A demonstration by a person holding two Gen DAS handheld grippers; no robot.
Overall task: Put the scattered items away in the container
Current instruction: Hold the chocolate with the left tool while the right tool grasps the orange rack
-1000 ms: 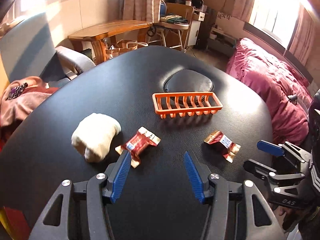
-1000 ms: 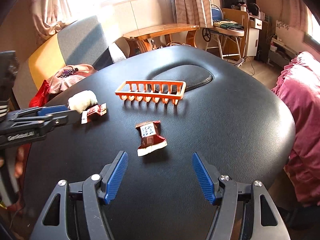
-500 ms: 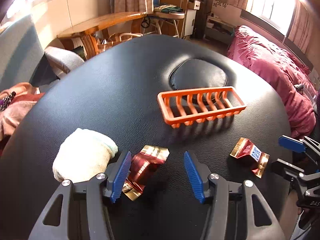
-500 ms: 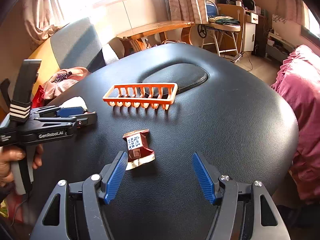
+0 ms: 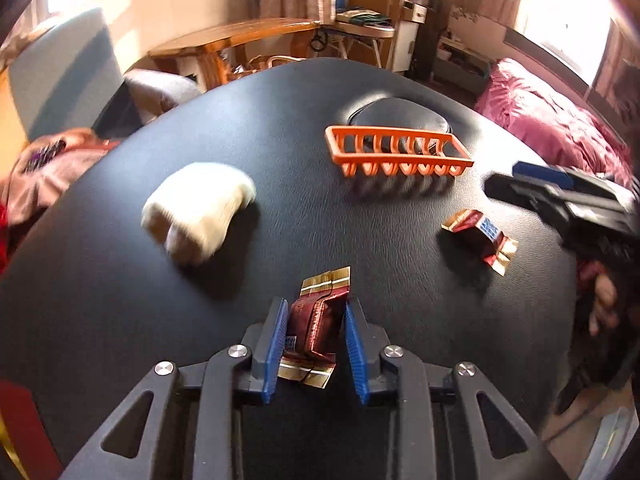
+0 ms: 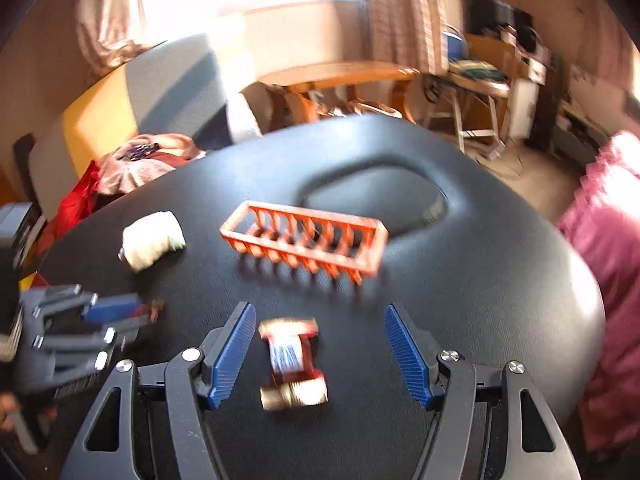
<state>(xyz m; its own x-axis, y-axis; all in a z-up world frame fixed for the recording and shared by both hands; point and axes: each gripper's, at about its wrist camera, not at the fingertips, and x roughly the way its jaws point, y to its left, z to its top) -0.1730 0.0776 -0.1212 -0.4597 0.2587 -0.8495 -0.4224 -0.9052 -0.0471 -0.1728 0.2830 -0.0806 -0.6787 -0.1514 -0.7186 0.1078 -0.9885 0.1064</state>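
**Left gripper clamps one wrapper, right straddles another**

On the black padded table (image 5: 120,300), a white rolled cloth (image 5: 198,210) lies at left. Right of it, the left gripper (image 5: 314,340) has its jaws closed on a red-gold candy wrapper (image 5: 316,324). The empty orange basket (image 5: 396,154) sits beyond. Further right, the second wrapper (image 6: 294,364) lies between the right gripper (image 6: 320,344)'s wide-open jaws, untouched.

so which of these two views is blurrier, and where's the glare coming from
Right wrist view is blurrier: the orange basket and the candy wrapper between the open right gripper smear with motion. Left wrist view is sharp at centre, where the left gripper clamps its wrapper. Blown-out windows glare in both, sheening the black table.
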